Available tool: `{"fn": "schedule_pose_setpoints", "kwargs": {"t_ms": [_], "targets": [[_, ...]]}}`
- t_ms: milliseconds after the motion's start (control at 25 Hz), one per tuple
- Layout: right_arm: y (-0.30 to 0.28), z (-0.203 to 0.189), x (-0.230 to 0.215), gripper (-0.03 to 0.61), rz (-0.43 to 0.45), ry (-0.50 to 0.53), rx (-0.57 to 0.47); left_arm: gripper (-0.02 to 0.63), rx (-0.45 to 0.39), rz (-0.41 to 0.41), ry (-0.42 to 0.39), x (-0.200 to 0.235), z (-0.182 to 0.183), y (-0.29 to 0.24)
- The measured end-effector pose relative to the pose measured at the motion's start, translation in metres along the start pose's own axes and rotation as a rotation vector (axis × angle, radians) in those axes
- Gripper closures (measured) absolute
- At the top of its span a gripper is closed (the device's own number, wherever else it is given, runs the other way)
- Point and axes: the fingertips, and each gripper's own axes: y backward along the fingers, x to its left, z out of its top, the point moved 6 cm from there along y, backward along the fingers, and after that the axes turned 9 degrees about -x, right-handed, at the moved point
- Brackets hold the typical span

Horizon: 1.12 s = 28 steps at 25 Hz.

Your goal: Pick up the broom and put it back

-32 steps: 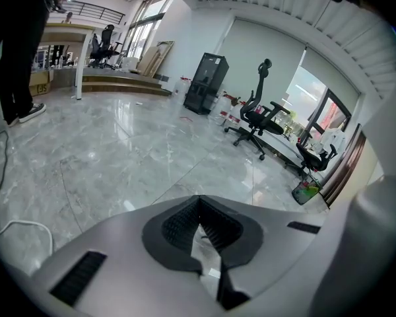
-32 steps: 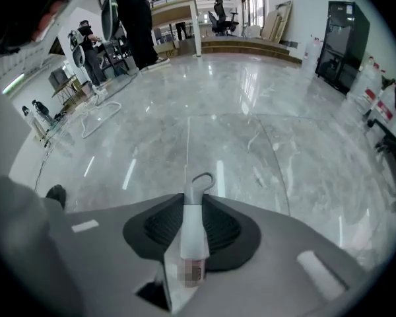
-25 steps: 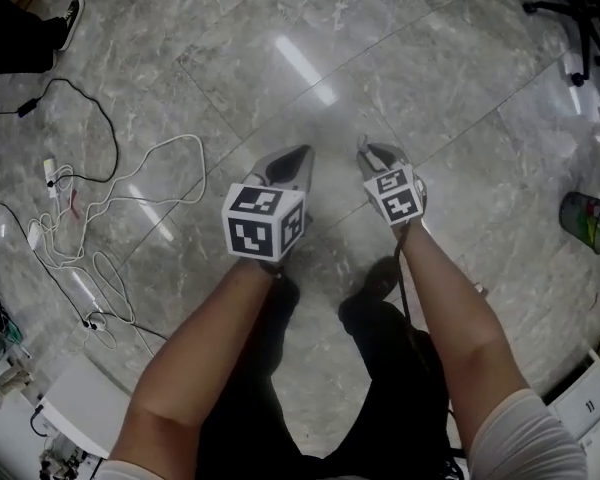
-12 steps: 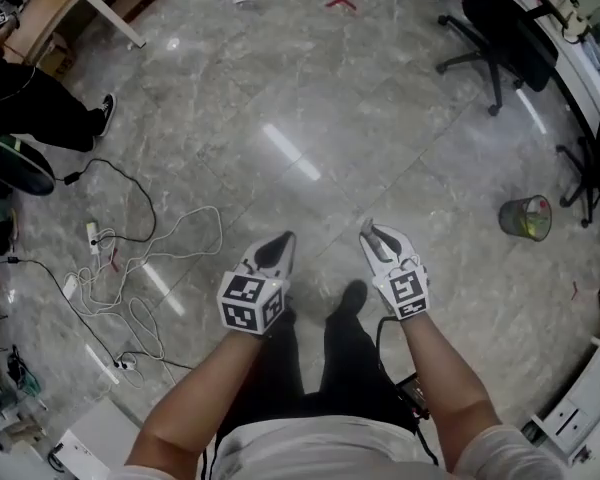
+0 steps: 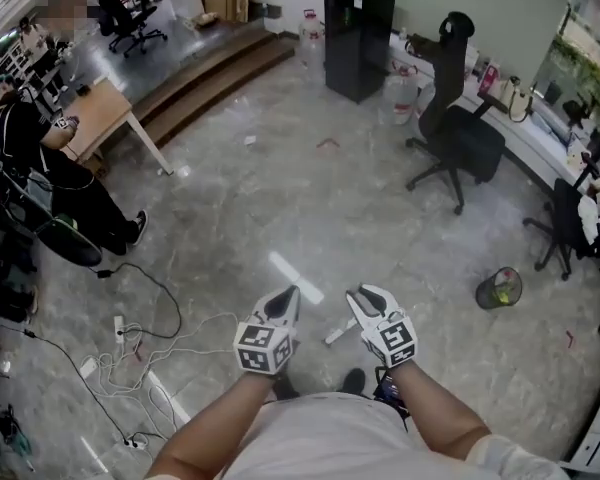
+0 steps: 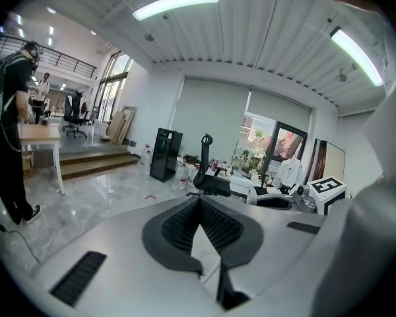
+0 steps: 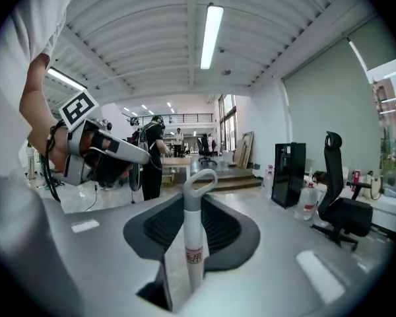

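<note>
In the right gripper view the broom's white handle (image 7: pixel 192 240) lies lengthwise between the jaws, its grey loop end (image 7: pixel 200 179) sticking out past the tips. My right gripper (image 7: pixel 197 200) is shut on that handle. In the head view a short white stretch of the broom handle (image 5: pixel 338 334) shows just below and left of the right gripper (image 5: pixel 358 298); the brush end is hidden. My left gripper (image 5: pixel 288 297) is held beside it, low in the middle of the picture. In the left gripper view the left gripper (image 6: pixel 199 202) has its tips together and nothing between them.
A black office chair (image 5: pixel 462 136) and a black cabinet (image 5: pixel 358 36) stand ahead. On the floor to the right is a mesh bin (image 5: pixel 499 288). White cables (image 5: pixel 130 360) trail on the floor at the left. Further left are a wooden table (image 5: pixel 102 108) and a seated person (image 5: pixel 50 173).
Both grippers have come up high off the floor, side by side. The head view has lifted from the floor at my feet to the wider room.
</note>
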Motion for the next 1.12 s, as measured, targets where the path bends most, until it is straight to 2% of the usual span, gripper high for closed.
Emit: {"fn": "schedule_pose_setpoints", "kwargs": {"t_ms": [280,440,560,680,800,960,1120], "targets": [[-0.033,0.150,0.036,0.492,0.072,0.042,-0.171,0.609,-0.177,0.028,-0.092,-0.005,0.119,0.029],[-0.051,0.227,0.051,0.492,0.120,0.053,-0.239,0.609,-0.238,0.062,-0.111,0.001,0.161,0.043],[-0.058,0.260,0.062,0.492,0.147,0.060,-0.281,0.609,-0.274,0.074,-0.125,0.008,0.177,0.053],[-0.062,0.270,0.071,0.493,0.165,0.061,-0.293,0.609,-0.292,0.085,-0.128,0.014,0.184,0.062],[-0.058,0.263,0.077,0.494,0.172,0.051,-0.270,0.609,-0.288,0.085,-0.125,0.013,0.181,0.067],[-0.044,0.238,0.082,0.492,0.180,0.042,-0.196,0.609,-0.275,0.081,-0.111,0.009,0.170,0.069],[-0.016,0.195,0.079,0.493,0.163,0.030,-0.100,0.609,-0.235,0.061,-0.083,0.004,0.143,0.066]]}}
